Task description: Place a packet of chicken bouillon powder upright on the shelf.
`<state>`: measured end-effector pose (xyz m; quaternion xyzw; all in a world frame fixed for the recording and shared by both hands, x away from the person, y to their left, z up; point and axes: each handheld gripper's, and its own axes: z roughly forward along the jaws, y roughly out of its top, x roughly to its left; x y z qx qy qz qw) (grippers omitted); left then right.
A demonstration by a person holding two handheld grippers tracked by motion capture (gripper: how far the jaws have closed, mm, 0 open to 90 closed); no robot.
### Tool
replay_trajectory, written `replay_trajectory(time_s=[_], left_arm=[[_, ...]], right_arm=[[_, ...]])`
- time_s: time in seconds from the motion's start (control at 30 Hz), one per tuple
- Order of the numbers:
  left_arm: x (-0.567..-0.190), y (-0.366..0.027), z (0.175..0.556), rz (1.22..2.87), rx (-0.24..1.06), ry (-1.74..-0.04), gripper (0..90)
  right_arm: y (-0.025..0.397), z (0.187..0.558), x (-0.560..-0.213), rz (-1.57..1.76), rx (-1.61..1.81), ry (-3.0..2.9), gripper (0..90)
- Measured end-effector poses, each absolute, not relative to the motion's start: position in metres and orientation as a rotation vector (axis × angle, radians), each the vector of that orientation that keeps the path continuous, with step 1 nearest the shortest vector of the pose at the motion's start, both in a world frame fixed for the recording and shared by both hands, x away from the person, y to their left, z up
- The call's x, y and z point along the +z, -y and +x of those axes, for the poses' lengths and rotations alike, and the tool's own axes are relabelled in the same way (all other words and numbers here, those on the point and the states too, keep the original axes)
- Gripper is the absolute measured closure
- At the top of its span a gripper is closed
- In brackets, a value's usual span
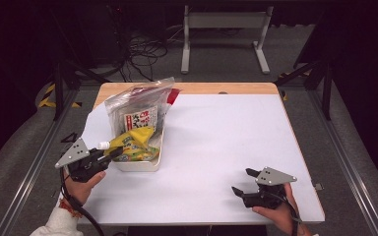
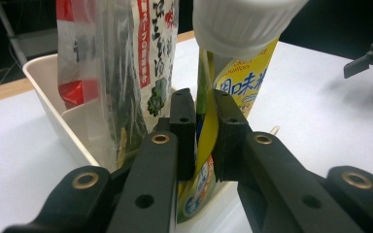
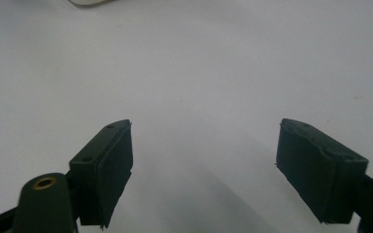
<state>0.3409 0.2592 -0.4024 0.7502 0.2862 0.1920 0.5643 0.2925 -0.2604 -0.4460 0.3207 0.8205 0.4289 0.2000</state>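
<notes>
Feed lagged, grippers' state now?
Left gripper: shut on the yellow white-capped squeeze pouch at the white tray.
Right gripper: open, empty.

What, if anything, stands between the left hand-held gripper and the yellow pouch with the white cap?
Nothing visible does. The left hand-held gripper already has its jaws shut on the yellow pouch with the white cap, at the near end of the white rectangular tray. The clear plastic bag of dark contents stands beside the pouch, not between.
</notes>
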Motion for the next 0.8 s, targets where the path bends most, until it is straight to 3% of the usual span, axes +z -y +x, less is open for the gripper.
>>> replay_trajectory(time_s=[0.37,0.8], left_arm=[[-0.399,-0.265,0.323,1.754,0.534,-0.687,70.6],[-0.392,-0.263,0.296,1.699,0.625,-0.745,44.9]], right_arm=[[0.258,0.300,-0.436,0.889,1.276,-2.261,21.4],[0.257,0.307,-0.429,0.865,1.281,-2.233,21.4]])
